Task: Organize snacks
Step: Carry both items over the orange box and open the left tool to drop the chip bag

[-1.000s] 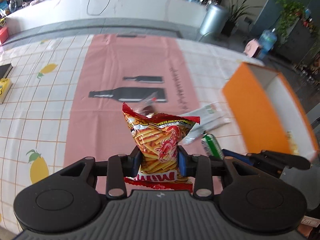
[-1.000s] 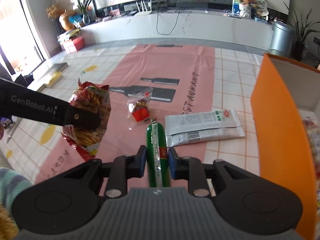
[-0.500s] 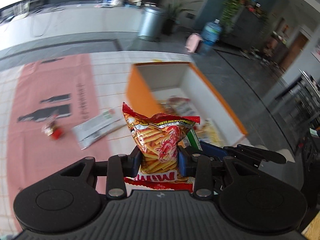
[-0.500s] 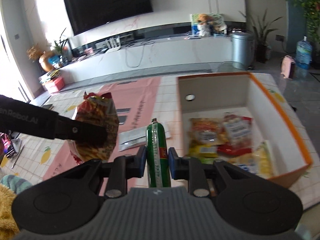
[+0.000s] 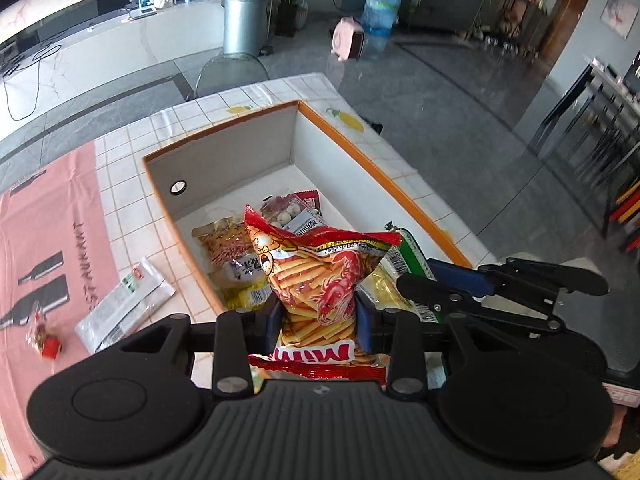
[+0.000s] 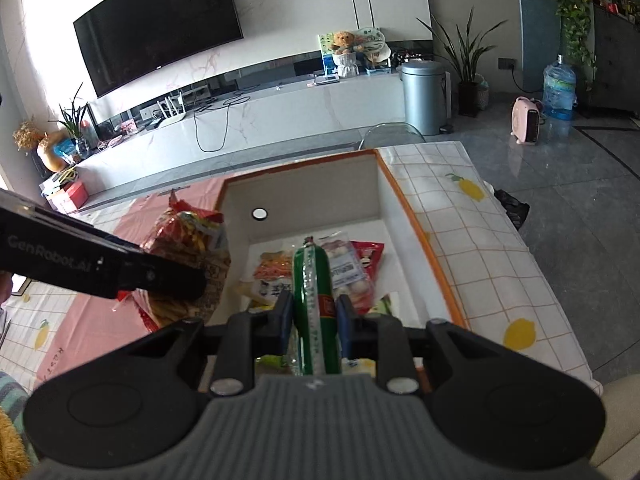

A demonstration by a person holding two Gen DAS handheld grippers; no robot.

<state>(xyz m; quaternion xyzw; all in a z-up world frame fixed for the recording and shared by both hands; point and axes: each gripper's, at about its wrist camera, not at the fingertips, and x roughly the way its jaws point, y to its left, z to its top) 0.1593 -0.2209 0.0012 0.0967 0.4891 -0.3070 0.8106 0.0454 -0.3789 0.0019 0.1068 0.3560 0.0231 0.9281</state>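
Left hand-held gripper (image 5: pixel 320 316) is gripping a chip bag (image 5: pixel 320 276) over the box (image 5: pixel 224 160); right hand-held gripper (image 6: pixel 314 316) is clamping a green stick (image 6: pixel 314 280) above it. Several packets are already lying inside. White packs (image 5: pixel 124 308) and a small candy (image 5: pixel 46 340) are waiting at 9 o'clock on the table (image 5: pixel 132 216), tiled cloth; living room behind.
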